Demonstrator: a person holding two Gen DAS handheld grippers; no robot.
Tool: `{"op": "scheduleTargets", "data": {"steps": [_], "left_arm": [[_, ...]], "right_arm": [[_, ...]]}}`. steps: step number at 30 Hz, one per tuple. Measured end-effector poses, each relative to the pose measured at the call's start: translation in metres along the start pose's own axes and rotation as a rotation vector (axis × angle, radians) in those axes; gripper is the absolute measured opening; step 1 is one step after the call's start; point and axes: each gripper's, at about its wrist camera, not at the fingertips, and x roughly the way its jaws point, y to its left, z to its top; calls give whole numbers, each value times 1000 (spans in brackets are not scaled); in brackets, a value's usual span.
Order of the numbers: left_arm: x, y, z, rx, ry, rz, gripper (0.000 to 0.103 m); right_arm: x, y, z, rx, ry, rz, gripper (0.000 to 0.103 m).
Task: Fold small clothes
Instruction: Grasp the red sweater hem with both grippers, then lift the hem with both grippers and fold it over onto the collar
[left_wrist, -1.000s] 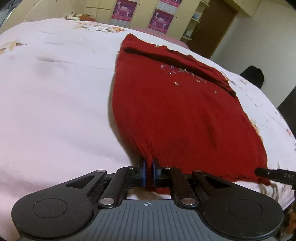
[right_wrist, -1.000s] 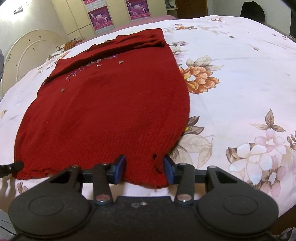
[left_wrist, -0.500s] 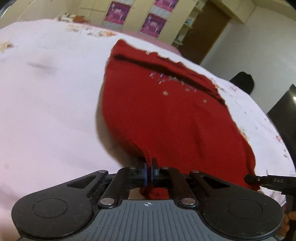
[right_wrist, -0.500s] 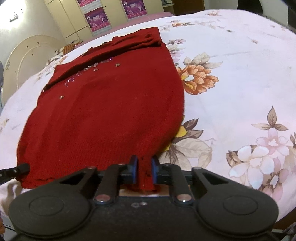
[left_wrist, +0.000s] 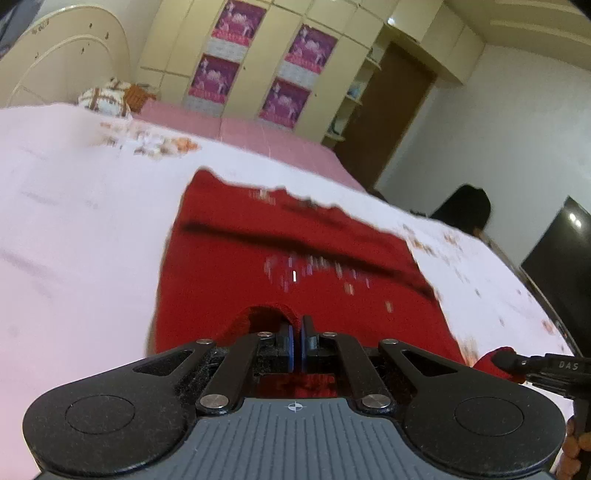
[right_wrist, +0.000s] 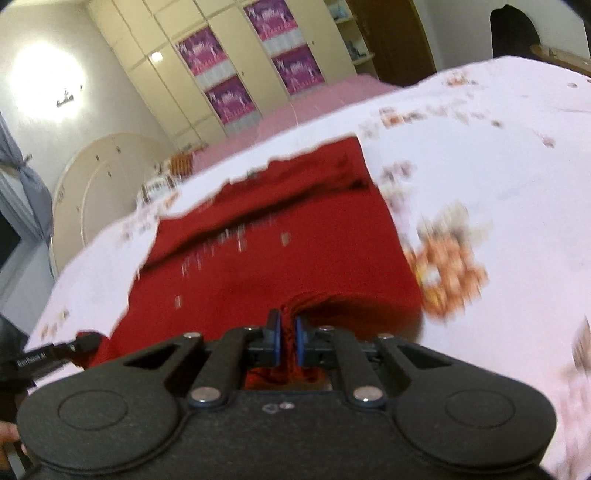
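Note:
A red knitted sweater (left_wrist: 295, 258) with small sequins lies on the bed; it also shows in the right wrist view (right_wrist: 280, 258). My left gripper (left_wrist: 295, 347) is shut on the sweater's near left hem corner, lifted so the hem curls over. My right gripper (right_wrist: 286, 341) is shut on the near right hem corner, also raised. The other gripper's tip shows in each view, at the right edge (left_wrist: 532, 363) and at the left edge (right_wrist: 59, 352). Both views are motion-blurred.
The bed has a pale pink floral sheet (left_wrist: 74, 221) (right_wrist: 498, 184). Cream wardrobes with purple posters (left_wrist: 258, 74) stand behind it. A dark chair (left_wrist: 465, 210) and a black screen (left_wrist: 557, 266) stand to the right. A pile of things (left_wrist: 114, 96) lies at the bed's far end.
My right gripper closed on the hem corner. Both grippers then lifted the hem and carried it forward over the sweater, toward the collar.

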Motion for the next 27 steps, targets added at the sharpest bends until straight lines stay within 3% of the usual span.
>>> {"op": "scheduleTargets", "data": {"steps": [10,15,20,23,24,26,27], "left_arm": [[119,-1,101,-9,-81,54,3],[188,10,125,-15,-57,125,3],[232,18,143,-11,-52,186,3],[263,24,152,-18,31,228,4],[269,26,153,-24,46,248,4],[272,31,154,-51,63,252,4],[271,34,156,-79,68,243,8]], "right_arm": [[106,1,118,-5,-110,40,8],[176,-12,167,17,-83,41,7],[227,-25,187,14,-59,4,7],[246,-35,199,48,-46,0,7],[258,-37,201,50,-11,-9,10],[274,-44,202,68,43,-39,26],[278,-47,202,77,49,-65,29]]}}
